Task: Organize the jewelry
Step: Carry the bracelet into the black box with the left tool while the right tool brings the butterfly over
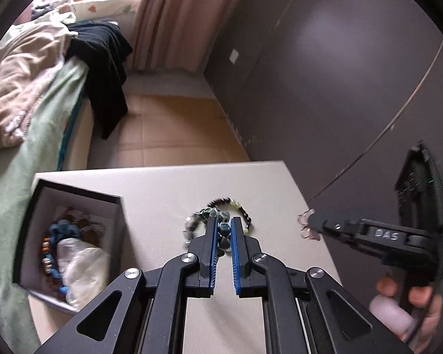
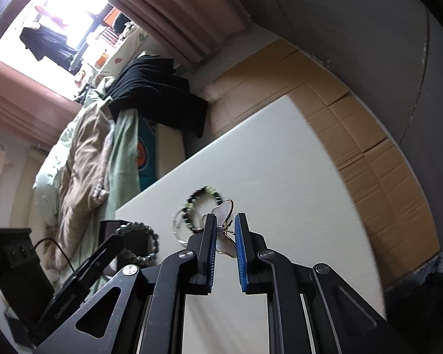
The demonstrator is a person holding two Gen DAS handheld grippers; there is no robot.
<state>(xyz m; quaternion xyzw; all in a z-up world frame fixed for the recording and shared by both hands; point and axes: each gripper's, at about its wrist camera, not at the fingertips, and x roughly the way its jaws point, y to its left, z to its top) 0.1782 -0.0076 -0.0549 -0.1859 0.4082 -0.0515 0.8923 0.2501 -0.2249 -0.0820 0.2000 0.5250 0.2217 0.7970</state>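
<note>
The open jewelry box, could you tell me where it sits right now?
In the left wrist view the jewelry box stands at the table's left edge, beside the bed, left of the left gripper and the bracelets.

Box (image 1: 73, 194) on my left is motion-smeared; I can make out blue beads and a pale wad inside, nothing finer. Its near corner is covered by the left gripper (image 1: 224, 227) linkage. The green stone bracelet (image 1: 224, 230) pinched there is partly masked by the fingers (image 1: 212, 244). Right wrist view: the butterfly ornament (image 2: 225, 210) has its lower wing behind the right gripper (image 2: 225, 230) pads; its chain I cannot follow. Table (image 2: 280, 162) far corner smeared. Hand (image 1: 422, 303) cut by the frame edge. Loose bracelets (image 2: 203, 203) too blurred to count beads.
</note>
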